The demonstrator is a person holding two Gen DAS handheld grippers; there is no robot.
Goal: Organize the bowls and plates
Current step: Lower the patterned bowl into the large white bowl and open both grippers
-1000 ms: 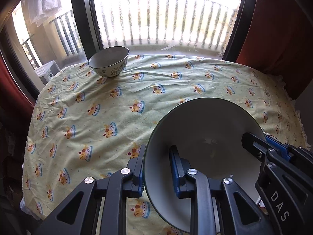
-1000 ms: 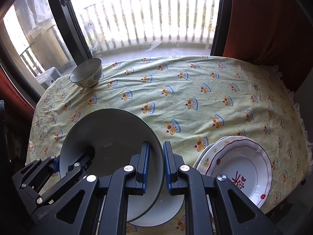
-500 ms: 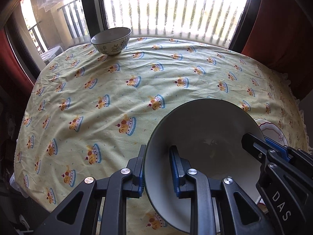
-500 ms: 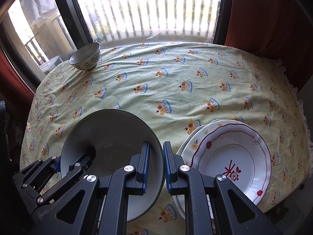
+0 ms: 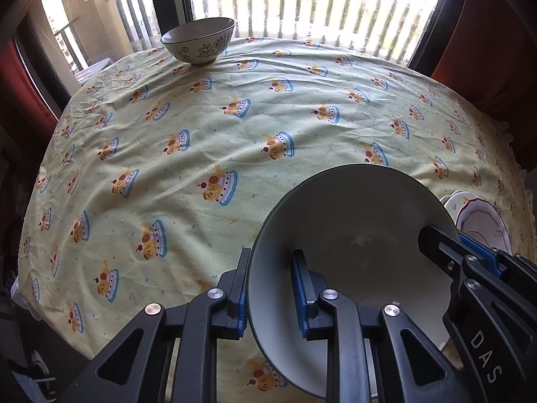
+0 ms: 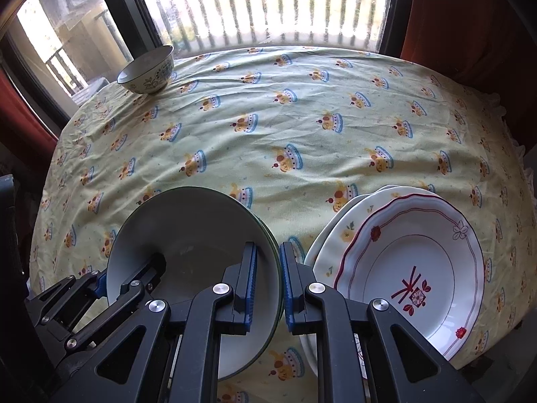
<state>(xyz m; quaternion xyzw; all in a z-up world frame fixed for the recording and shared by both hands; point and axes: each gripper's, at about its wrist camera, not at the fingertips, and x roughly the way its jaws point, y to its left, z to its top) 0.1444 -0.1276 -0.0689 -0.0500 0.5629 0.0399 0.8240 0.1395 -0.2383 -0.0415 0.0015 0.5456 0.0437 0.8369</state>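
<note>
A large white bowl with a dark green rim hangs tilted over the near part of the table, left of the plate stack. My left gripper is shut on its left rim, one finger inside and one outside. My right gripper is shut on the opposite rim in the same way. Each gripper shows in the other's view, the right gripper and the left gripper. A small flower-patterned bowl stands at the far left. Stacked plates lie near right, the top one red-trimmed.
A yellow tablecloth with a crown print covers the round table. Behind it is a window with balcony railings, and red curtains hang at both sides. The table's front edge is close below the grippers.
Both grippers have come down toward the cloth with the large bowl still held between them. The plate stack has come into the left wrist view.
</note>
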